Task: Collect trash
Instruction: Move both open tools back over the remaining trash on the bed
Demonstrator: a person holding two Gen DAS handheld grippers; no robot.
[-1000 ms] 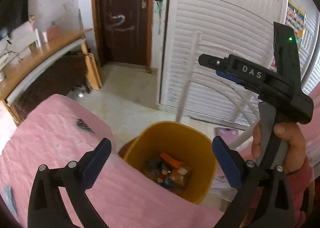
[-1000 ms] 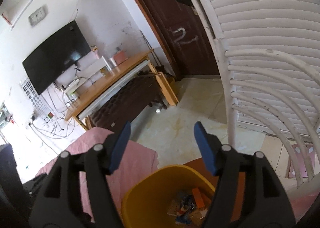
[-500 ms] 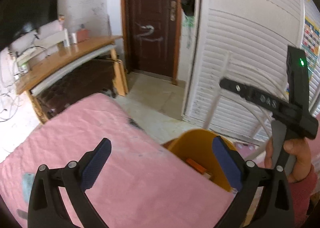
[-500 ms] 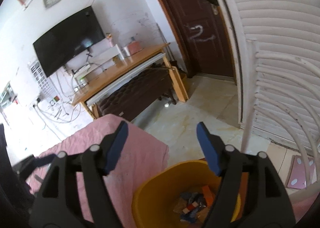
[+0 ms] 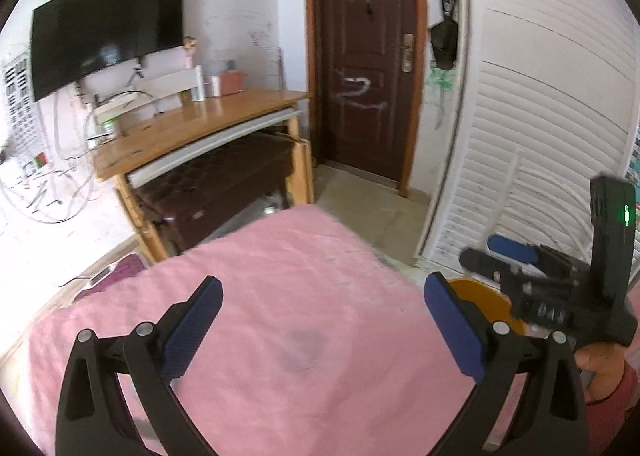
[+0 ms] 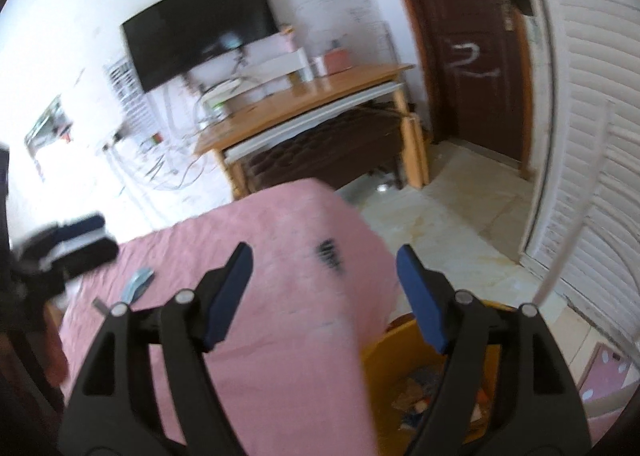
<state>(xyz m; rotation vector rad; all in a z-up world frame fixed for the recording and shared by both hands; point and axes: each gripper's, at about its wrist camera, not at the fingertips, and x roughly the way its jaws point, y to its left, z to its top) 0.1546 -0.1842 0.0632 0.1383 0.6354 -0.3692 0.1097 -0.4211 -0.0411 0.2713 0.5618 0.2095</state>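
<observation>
Now both grippers hang over the pink bed cover (image 5: 304,296). The left gripper (image 5: 320,320) has its fingers spread wide, holding nothing. The right gripper (image 6: 324,292) has just been opening, nothing between its fingers. The yellow trash bin (image 6: 400,340), with scraps inside, sits beside the bed.

**Pink bed under my tools**

I see the pink-covered bed (image 6: 280,256) filling the lower view. On it, near the corner closest to the door, lies a small dark scrap (image 6: 329,254). Farther from that corner, toward the bed's left edge, lie a bluish-grey wrapper (image 6: 138,283) and, just beside it, a small grey piece (image 6: 101,305). Everything is blurred.
</observation>
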